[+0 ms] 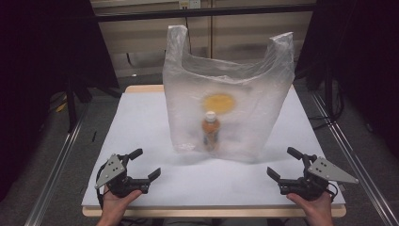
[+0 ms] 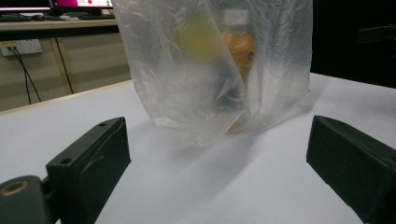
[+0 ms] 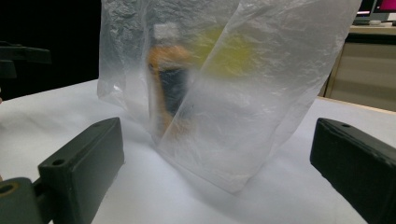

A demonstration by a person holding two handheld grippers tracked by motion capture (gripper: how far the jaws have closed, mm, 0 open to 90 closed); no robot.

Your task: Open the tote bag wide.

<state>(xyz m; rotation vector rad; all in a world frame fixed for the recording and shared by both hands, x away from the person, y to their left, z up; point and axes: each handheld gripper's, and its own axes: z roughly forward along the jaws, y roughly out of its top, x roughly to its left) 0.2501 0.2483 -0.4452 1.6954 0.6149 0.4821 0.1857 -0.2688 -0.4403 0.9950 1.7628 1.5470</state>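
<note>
A: Status? Bottle (image 1: 211,132) is standing upright inside the plastic bag (image 1: 226,94) mid-bench (image 1: 141,122).

B: Left hand-held gripper (image 1: 143,163) and right hand-held gripper (image 1: 282,164) are resting near the bag, jaws spread, empty. No handling evident yet.

From above we look forward and down; both gripper views look low along their jaws, sharing the bag (image 1: 228,99) ahead.

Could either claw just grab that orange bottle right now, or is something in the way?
The plastic bag is in the way: the bottle stands upright inside it, so its translucent film lies between the bottle and both the left claw and the right claw. Both claws rest open near the table's front edge, apart from the bag.
</note>
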